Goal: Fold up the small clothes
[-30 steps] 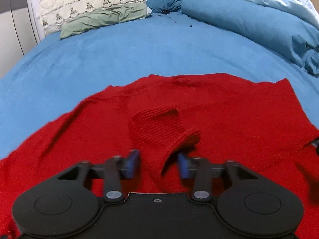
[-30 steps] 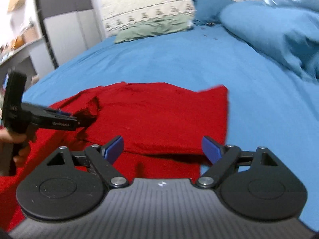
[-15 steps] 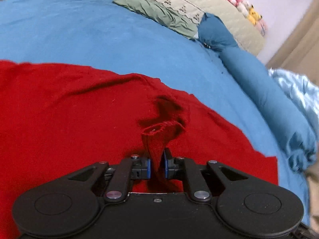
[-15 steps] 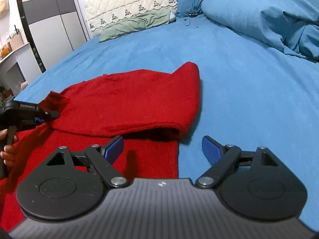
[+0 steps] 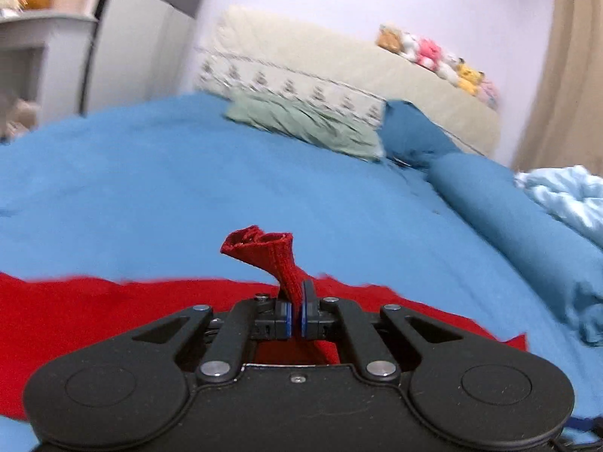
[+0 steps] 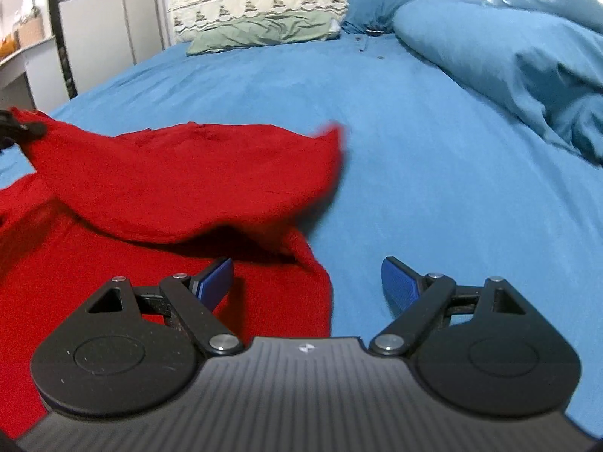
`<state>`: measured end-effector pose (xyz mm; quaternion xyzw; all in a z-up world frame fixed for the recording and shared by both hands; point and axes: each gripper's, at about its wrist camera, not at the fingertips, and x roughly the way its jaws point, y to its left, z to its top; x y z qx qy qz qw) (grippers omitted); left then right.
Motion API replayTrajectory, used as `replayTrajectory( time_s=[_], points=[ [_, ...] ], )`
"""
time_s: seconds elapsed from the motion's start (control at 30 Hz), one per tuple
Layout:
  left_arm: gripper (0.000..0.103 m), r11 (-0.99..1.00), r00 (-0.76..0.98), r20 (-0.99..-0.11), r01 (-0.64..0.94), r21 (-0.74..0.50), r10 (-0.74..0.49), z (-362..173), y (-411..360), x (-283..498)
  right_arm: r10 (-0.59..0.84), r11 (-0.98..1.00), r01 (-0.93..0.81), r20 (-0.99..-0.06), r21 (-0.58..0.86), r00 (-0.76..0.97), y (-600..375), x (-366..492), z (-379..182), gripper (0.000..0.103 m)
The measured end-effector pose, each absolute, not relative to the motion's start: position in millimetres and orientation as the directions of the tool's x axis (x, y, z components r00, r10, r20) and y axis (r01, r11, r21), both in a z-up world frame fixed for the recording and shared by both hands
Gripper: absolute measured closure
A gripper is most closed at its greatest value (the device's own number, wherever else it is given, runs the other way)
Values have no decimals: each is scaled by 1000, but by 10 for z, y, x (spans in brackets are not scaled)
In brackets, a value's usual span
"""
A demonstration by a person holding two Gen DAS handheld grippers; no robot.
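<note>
Red garment (image 5: 280, 263) pinched in left tool (image 5: 296, 318)

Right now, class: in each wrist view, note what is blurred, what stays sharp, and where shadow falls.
Left wrist view: headboard and plush toys smeared, left gripper and pinched red cuff crisp. Right wrist view: lifted red sweater edge blurred, dark shadow beneath it, right gripper sharp.

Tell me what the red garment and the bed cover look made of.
Red garment: a knit, likely wool or acrylic; ribbed rows show on the cuff pinched in the left claw. Bed cover: matte blue woven cloth, maybe brushed cotton; soft, no sheen.
</note>
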<state>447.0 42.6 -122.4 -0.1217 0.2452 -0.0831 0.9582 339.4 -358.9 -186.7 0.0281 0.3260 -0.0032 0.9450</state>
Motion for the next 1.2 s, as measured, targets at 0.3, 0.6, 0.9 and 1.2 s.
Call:
replayTrajectory(
  time_s=[0.3, 0.6, 0.9, 1.2],
  points=[
    [99, 955, 844, -503, 36, -294, -186, -1524, 781, 4407, -81, 989, -18, -646, -146, 759, -3292, 3764, -1944, 3],
    [81, 979, 764, -620, 71, -193, -178, -1661, 935, 4252, -140, 990, 98, -681, -100, 719, -3704, 3635, -1999, 2],
    [34, 989, 789, -599, 72, -132, -138, -1462, 1179, 4097, 48, 998, -17, -636, 55, 770, -3489, 3606, -1633, 2],
    [92, 984, 700, -695, 74, -160, -166, -1620, 1115, 4764, 88, 996, -49, -621, 80, 779, -3095, 3916, -1640, 2]
  ],
)
